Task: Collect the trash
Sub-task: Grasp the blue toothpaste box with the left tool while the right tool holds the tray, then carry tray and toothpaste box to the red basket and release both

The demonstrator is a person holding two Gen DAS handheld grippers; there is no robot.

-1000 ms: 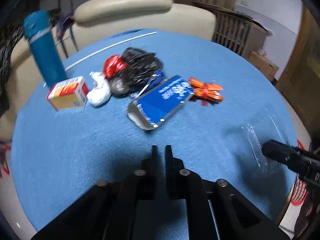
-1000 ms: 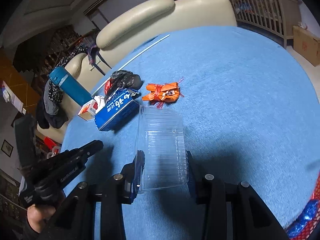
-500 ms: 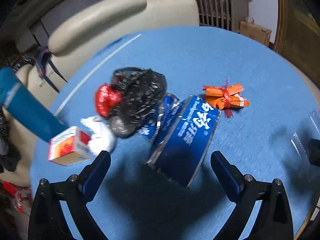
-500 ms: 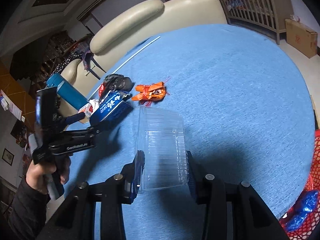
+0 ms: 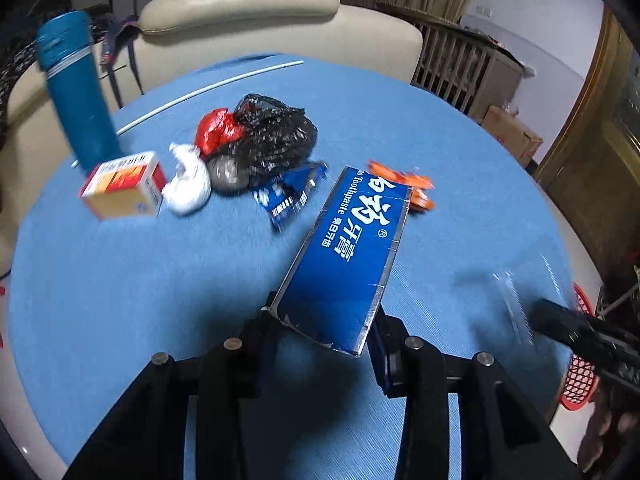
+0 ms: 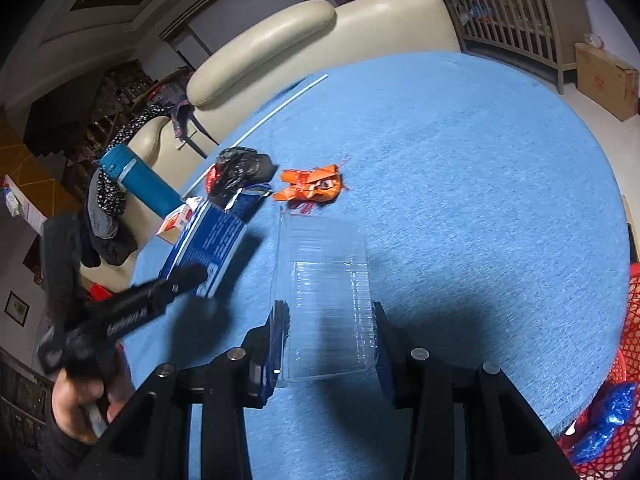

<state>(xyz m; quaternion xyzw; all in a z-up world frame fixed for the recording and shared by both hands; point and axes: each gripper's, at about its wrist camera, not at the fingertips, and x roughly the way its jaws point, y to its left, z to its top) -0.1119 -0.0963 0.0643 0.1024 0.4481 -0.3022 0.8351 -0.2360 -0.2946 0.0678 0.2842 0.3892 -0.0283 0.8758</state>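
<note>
A blue toothpaste box (image 5: 352,248) is between the fingers of my left gripper (image 5: 322,328), whose jaws are closing; the pads press its near end. In the right wrist view the box (image 6: 212,244) hangs tilted above the blue tablecloth (image 6: 460,200), with the left gripper (image 6: 188,276) on it. My right gripper (image 6: 330,316) is shut on a clear plastic container (image 6: 324,272). On the cloth lie an orange wrapper (image 5: 416,190), a black bag (image 5: 276,136), a red bag (image 5: 216,128), a white tissue wad (image 5: 188,184) and a small blue wrapper (image 5: 288,192).
A teal bottle (image 5: 76,88) and an orange-and-white carton (image 5: 124,184) stand at the table's left. A thin white rod (image 5: 200,90) lies at the far edge before a cream sofa (image 5: 240,4). A red mesh basket (image 6: 600,420) holding a blue wrapper sits low beyond the right edge.
My left gripper opened wide over the toothpaste box, then closed on it and lifted it off the cloth. The right gripper kept still with the clear container.
</note>
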